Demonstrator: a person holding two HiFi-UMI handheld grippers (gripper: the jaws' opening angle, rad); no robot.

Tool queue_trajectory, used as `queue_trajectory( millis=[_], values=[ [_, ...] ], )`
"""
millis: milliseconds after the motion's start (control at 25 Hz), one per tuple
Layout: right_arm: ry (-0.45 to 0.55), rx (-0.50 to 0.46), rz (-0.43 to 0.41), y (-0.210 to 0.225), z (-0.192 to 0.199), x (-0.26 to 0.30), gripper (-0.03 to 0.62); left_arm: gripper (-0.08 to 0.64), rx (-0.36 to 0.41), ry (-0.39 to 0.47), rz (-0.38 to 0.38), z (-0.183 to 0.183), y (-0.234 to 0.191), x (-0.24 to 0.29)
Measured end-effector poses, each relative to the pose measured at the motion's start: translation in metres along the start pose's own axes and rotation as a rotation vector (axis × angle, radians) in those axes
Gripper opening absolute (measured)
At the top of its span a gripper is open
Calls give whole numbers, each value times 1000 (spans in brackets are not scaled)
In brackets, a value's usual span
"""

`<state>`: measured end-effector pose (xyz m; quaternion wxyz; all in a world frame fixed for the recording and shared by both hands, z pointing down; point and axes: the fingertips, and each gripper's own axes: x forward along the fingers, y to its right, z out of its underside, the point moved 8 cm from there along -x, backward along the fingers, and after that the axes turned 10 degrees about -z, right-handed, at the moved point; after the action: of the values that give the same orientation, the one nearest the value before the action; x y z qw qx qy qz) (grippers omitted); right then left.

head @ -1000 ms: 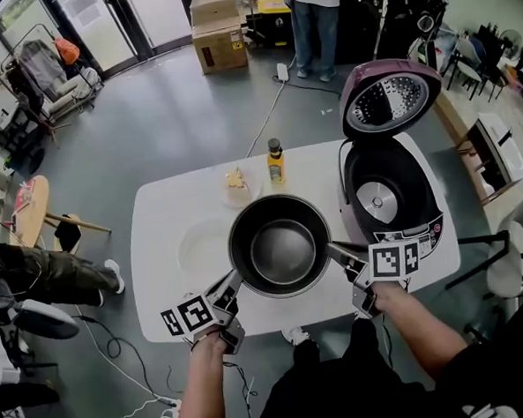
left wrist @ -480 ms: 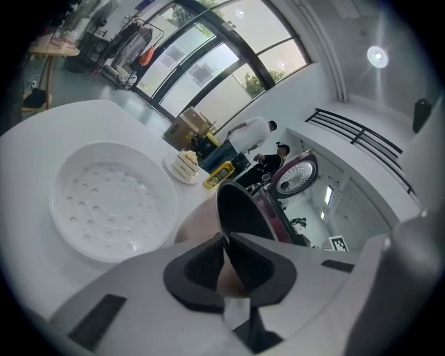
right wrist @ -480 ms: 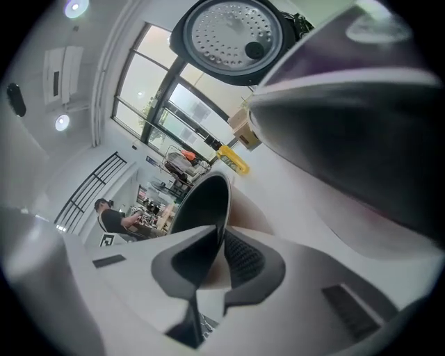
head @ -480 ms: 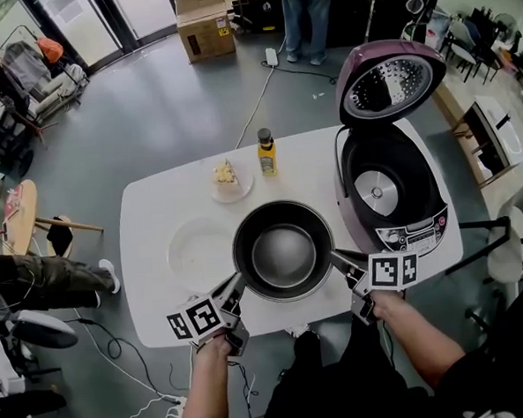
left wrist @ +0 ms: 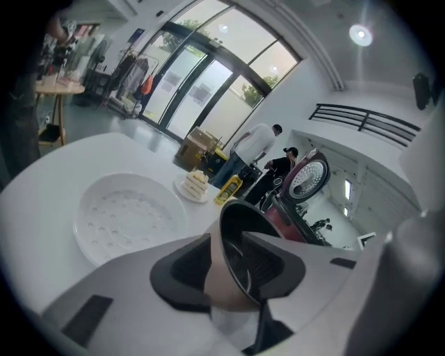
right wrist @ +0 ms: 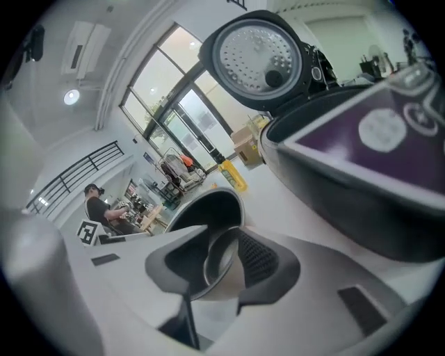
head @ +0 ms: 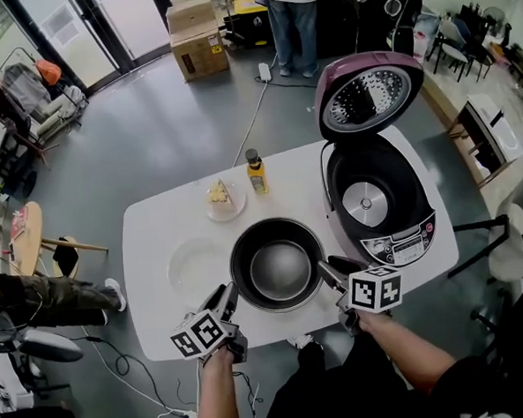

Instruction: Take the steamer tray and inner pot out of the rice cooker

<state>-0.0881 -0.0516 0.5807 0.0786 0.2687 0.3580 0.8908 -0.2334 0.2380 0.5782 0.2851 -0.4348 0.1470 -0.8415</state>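
The dark inner pot (head: 278, 264) stands on the white table (head: 162, 316), just left of the open purple rice cooker (head: 380, 196). My left gripper (head: 230, 294) is at the pot's near left rim and my right gripper (head: 325, 270) at its near right rim. In the left gripper view the pot's rim (left wrist: 233, 236) runs between the jaws of that gripper (left wrist: 233, 261), which are opening. The right gripper (right wrist: 222, 261) likewise straddles the rim (right wrist: 208, 208) with its jaws opening. The white perforated steamer tray (head: 197, 262) lies flat to the pot's left.
A yellow bottle (head: 256, 171) and a small plate with cake (head: 220, 197) stand behind the pot. The cooker's lid (head: 367, 96) is raised. A person stands beyond the table by cardboard boxes (head: 198, 41). Chairs flank the table's right side.
The pot has come down onto the tabletop with both grippers still at its rim. Both pairs of jaws have loosened around the rim.
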Motion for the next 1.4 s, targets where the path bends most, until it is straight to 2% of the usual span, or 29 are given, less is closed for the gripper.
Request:
queue_trajectory(
  millis=[200, 400, 440, 560, 760, 840, 1000, 1200, 1400],
  values=[
    [79, -226, 0, -41, -41, -26, 121, 156, 166, 136, -15, -34, 46, -21],
    [223, -481, -15, -80, -93, -71, 120, 146, 363, 310, -18, -64, 112, -50],
    [250, -525, -14, -84, -103, -80, 115, 136, 397, 354, -29, -69, 125, -55],
    [321, -631, 2, -94, -130, -107, 69, -6, 468, 475, -68, -82, 160, -72],
    [394, -761, 46, -95, -166, -151, 0, -6, 589, 576, -50, -86, 220, -83],
    [407, -823, 67, -90, -175, -164, -2, -6, 600, 604, -17, -82, 242, -83],
    [403, -934, 89, -83, -181, -187, -2, -5, 548, 626, 61, -71, 276, -80],
    [411, -933, 99, -69, -191, -206, -2, -5, 547, 609, 106, -59, 304, -69],
    [425, -931, 92, -56, -200, -217, -2, -5, 572, 587, 100, -53, 319, -58]
  ],
)
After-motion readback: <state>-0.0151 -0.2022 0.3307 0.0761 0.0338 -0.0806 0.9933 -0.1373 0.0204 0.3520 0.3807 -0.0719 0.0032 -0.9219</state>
